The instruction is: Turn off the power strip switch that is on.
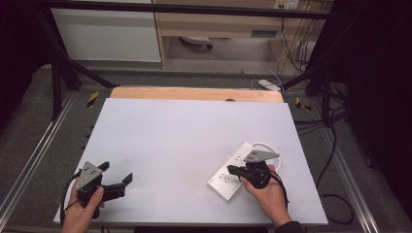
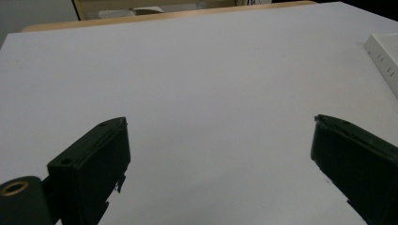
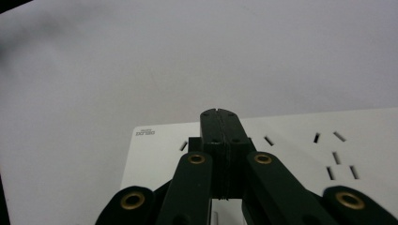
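Right gripper view puts my right gripper (image 3: 219,114), jaws pressed together, over the white power strip (image 3: 291,150) lying on the surface (image 1: 184,141), probably pressing it; left gripper (image 1: 116,178) waits spread wide.

Black grippers (image 1: 241,171) with brass screws, grey three-cornered plates, dark sleeve (image 1: 290,227).

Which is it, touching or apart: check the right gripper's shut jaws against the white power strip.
Cannot tell. In the right gripper view the right gripper, jaws shut, overlaps the power strip, and no view shows contact or a gap plainly.
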The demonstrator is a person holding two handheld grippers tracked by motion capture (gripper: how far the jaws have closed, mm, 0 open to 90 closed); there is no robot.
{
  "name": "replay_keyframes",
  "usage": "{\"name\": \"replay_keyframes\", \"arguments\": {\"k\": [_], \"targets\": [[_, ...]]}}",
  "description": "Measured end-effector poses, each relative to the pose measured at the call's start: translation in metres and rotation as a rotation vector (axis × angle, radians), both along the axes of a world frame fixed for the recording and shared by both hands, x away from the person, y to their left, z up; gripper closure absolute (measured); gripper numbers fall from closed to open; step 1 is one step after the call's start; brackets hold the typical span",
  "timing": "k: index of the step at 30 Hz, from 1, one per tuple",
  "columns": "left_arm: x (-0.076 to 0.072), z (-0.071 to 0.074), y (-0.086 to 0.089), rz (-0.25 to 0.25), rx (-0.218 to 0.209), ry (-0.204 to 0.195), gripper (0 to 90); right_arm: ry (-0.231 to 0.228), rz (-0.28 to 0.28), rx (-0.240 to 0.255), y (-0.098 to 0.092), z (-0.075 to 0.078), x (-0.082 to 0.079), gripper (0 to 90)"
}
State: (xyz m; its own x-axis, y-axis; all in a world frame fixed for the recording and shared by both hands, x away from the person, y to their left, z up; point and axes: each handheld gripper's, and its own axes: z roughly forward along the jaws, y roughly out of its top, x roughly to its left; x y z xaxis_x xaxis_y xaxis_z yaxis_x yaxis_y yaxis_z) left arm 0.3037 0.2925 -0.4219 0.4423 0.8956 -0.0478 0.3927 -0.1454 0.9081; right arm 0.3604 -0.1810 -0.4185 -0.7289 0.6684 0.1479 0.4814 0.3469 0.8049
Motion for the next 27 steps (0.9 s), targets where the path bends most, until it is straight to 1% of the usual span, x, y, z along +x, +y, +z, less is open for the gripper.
{"name": "replay_keyframes", "arguments": {"k": [4,10,11,14,20,23,27], "targets": [[0.000,0.000,0.003,0.013,-0.004,0.002,4.9,-0.013,-0.005,0.008,-0.002,0.004,0.007,90.0],[0.000,-0.001,0.004,0.022,-0.012,0.006,4.9,-0.018,-0.016,0.017,-0.002,0.008,0.016,90.0],[0.000,-0.001,0.005,0.024,-0.012,0.005,4.9,-0.026,-0.016,0.019,-0.002,0.009,0.017,90.0],[-0.001,-0.001,0.005,0.021,-0.013,0.002,4.9,-0.038,-0.023,0.035,-0.002,0.014,0.022,90.0],[-0.001,0.000,0.003,0.013,-0.012,-0.001,4.9,-0.051,-0.047,0.046,-0.002,0.017,0.031,90.0],[-0.001,0.000,0.004,0.014,-0.012,0.000,4.9,-0.065,-0.061,0.056,-0.004,0.021,0.034,86.7],[-0.001,0.000,0.003,0.011,-0.013,0.000,4.9,-0.080,-0.081,0.074,-0.007,0.023,0.034,78.0]]}}
